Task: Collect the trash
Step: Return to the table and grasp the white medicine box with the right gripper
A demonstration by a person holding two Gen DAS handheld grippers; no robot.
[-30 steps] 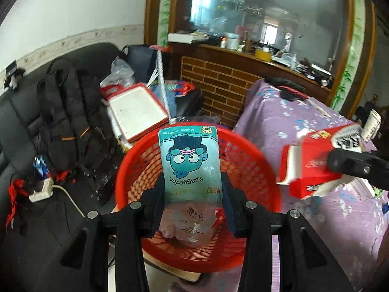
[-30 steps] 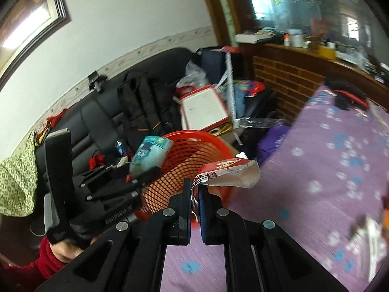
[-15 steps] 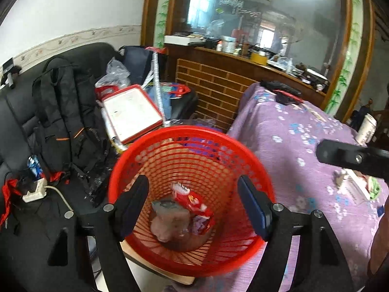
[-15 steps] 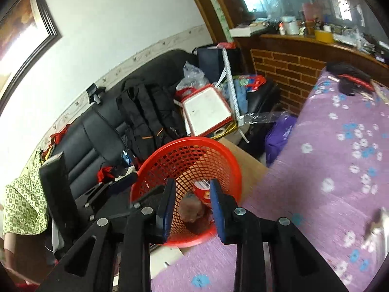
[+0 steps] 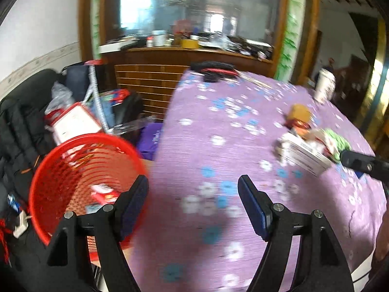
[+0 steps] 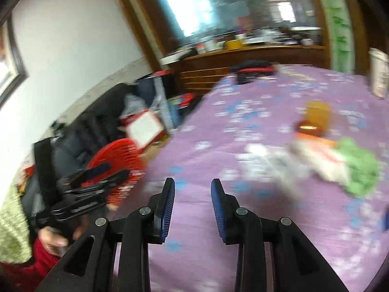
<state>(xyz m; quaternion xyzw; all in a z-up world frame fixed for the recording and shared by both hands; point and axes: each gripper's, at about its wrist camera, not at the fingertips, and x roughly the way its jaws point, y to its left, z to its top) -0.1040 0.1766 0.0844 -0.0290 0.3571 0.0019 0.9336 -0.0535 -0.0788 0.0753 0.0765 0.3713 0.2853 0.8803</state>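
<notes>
The red mesh basket (image 5: 73,170) stands at the table's left edge with wrappers (image 5: 102,192) in it; it also shows in the right wrist view (image 6: 116,155). My left gripper (image 5: 193,192) is open and empty over the purple flowered tablecloth (image 5: 218,131), just right of the basket. My right gripper (image 6: 192,189) is open and empty over the cloth. A pile of trash lies on the table: a white box (image 5: 304,153), a green wrapper (image 6: 359,168), a white wrapper (image 6: 272,160) and an orange-brown packet (image 6: 316,116).
A paper cup (image 5: 324,87) stands at the table's far right. A black and red item (image 5: 214,70) lies at the far edge. A black sofa with backpack, bags and a white board (image 5: 73,121) lies left of the basket.
Both grippers let their wrappers fall into the basket, opened, and swung right from the basket toward the trash pile on the table. The views are blurred by motion.
</notes>
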